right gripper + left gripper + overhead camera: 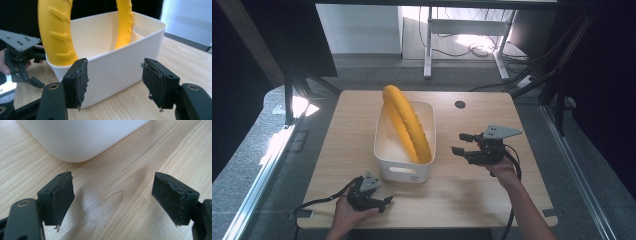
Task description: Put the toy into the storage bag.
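Nearest the person's side of the wooden table [472,187], the left gripper [384,202] rests low by the near edge, its jaws spread wide with nothing between them; in the left gripper view only bare wood lies between the pads, with a rounded corner of the white bin [82,137] just beyond. Farther in and to the right, the right gripper [462,143] hovers just beside the bin's right wall, jaws likewise spread and empty, aimed at that wall in the right gripper view. At the middle of the table stands the white bin [384,162], and in it a yellow ribbed ring [409,125] stands on edge, leaning, its top rising well above the far rim. Beyond the table are a grey floor and desk legs with cables. The ring looks like the thing to be handled, and its perch seems precarious: a nudge from the right gripper against the light bin wall could slide the bin or tip the ring over. A pinch on the curved, ribbed surface may also slip if the pads catch only a rib.
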